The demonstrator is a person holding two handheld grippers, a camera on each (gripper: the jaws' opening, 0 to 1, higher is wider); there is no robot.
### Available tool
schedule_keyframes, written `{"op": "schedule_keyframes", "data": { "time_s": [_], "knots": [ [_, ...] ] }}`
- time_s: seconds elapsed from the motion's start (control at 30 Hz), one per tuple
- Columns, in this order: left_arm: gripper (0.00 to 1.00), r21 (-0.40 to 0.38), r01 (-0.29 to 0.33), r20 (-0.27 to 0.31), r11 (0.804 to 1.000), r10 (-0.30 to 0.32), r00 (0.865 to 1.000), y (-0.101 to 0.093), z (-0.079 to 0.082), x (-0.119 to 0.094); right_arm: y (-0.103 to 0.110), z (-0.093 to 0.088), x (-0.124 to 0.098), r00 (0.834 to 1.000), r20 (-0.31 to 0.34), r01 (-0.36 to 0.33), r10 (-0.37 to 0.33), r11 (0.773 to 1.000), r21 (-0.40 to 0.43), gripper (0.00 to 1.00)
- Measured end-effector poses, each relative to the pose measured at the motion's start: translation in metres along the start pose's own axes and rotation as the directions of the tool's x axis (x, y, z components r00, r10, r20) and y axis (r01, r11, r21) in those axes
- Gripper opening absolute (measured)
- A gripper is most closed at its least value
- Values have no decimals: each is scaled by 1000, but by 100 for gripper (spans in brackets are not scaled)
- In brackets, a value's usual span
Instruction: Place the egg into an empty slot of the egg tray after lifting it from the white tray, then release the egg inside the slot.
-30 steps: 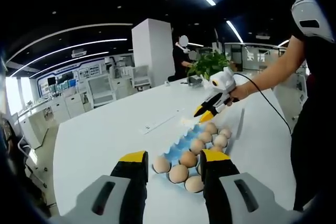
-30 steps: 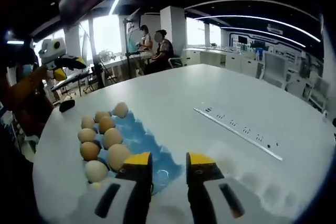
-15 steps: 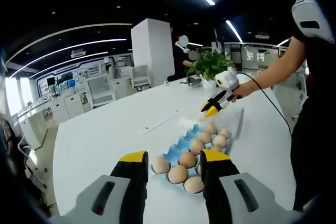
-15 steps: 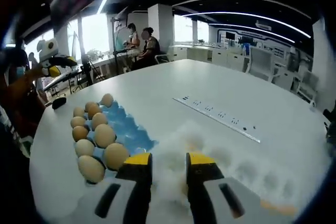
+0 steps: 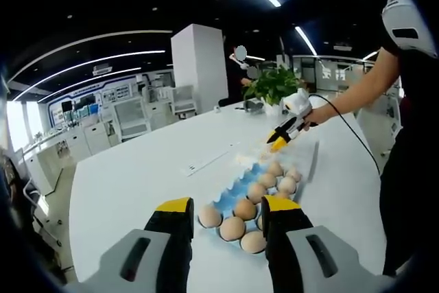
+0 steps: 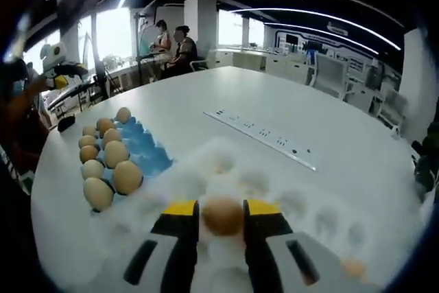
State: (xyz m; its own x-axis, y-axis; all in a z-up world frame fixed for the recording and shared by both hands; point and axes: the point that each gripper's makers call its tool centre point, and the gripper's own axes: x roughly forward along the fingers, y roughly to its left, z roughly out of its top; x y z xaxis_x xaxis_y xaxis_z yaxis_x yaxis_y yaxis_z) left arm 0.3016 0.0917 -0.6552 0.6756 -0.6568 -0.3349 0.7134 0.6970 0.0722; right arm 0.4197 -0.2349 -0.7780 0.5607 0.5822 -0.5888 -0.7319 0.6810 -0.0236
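In the right gripper view, a brown egg (image 6: 221, 215) sits between the yellow tips of my right gripper (image 6: 222, 209). The jaws stand on either side of it, over the blurred white tray (image 6: 288, 197), and the gap looks unchanged. The blue egg tray (image 6: 143, 150) lies to the left, with two rows of eggs (image 6: 103, 162) along its far side and bare blue slots nearer me. In the left gripper view, my left gripper (image 5: 228, 206) hovers open above the egg tray (image 5: 230, 197) with nothing in it. The right gripper (image 5: 282, 136) shows beyond, over the white tray (image 5: 314, 161).
A long white power strip (image 6: 260, 138) lies on the big white table (image 6: 206, 97) behind the trays. A potted plant (image 5: 274, 84) stands at the table's far end. The person's arm (image 5: 357, 97) reaches in from the right. People sit at a desk (image 6: 171, 42) in the background.
The right gripper swung from over the blue egg tray to the white tray, and an egg now sits between its jaws. The left gripper has stayed put.
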Motion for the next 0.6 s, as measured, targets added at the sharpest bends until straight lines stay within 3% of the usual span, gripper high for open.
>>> {"op": "schedule_keyframes", "data": {
  "time_s": [0.27, 0.3, 0.37, 0.6],
  "knots": [
    [40, 2, -4, 0, 1000, 4, 1000, 1, 1, -1, 4, -3, 6, 998, -63, -32, 26, 994, -106, 25],
    [40, 3, -4, 0, 1000, 4, 1000, 2, 1, -1, 4, -3, 6, 997, -69, -38, 32, 996, -84, 25],
    [40, 3, -3, -1, 1000, 3, 1000, 1, 1, -1, 7, -3, 6, 995, -90, -64, 50, 986, -155, 25],
    [40, 2, -8, 2, 1000, 8, 1000, 2, 1, -1, 10, -4, 6, 989, -124, -98, 77, 979, -178, 25]
  ]
}}
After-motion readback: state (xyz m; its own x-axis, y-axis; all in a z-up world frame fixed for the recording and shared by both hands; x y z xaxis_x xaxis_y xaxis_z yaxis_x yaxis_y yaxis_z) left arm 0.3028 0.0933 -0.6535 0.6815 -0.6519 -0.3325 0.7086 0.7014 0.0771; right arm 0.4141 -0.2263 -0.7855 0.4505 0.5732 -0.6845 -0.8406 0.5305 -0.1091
